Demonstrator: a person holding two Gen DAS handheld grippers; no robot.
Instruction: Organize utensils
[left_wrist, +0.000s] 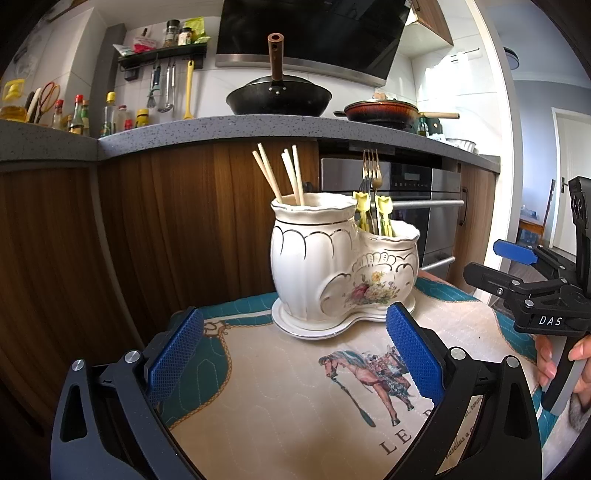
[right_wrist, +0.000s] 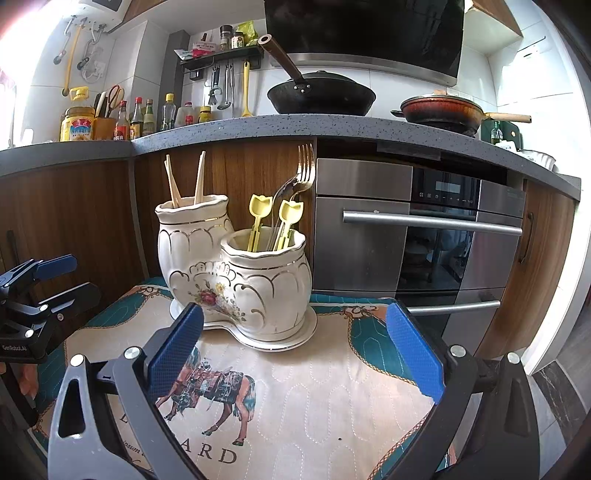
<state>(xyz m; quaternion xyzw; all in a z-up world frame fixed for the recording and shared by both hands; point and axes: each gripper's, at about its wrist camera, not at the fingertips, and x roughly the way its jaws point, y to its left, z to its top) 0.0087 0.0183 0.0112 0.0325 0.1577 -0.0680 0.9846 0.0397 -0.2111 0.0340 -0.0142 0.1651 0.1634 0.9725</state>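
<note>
Quilted cream cloth with teal border and a printed horse (left_wrist: 280, 387) covers the table in the left wrist view, and on it stands a white double-pot ceramic holder with gold trim and a flower motif (left_wrist: 332, 266), resting on its matching saucer. Pale wooden chopsticks (left_wrist: 280, 173) lean in the taller pot; gold-toned forks (left_wrist: 370, 166) and yellow tulip-topped plastic picks (left_wrist: 369, 210) stand in the lower one. The left tool (left_wrist: 295, 354) hangs just before the holder with its blue-padded fingers spread wide and nothing between them. At the right edge the right tool (left_wrist: 495, 262) shows, held by a hand (left_wrist: 561, 362), well apart from the holder. Behind runs a brown wooden cabinet front (left_wrist: 184, 221) under a speckled grey worktop (left_wrist: 258, 125), which carries a black wok with a brown handle (left_wrist: 279, 96), a reddish pan (left_wrist: 380, 110) and sauce bottles (left_wrist: 81, 118). In the right wrist view the same holder (right_wrist: 236, 280) sits on the cloth (right_wrist: 314, 387), chopsticks (right_wrist: 184, 181) at left, forks (right_wrist: 304, 166) and picks (right_wrist: 273, 218) at right. The right tool (right_wrist: 295, 350) is empty, fingers wide apart; the left tool (right_wrist: 66, 273) shows at the left edge. A stainless steel built-in oven (right_wrist: 406, 229) stands behind the table, beneath the worktop (right_wrist: 332, 127) and a dark range hood (right_wrist: 365, 33).
</note>
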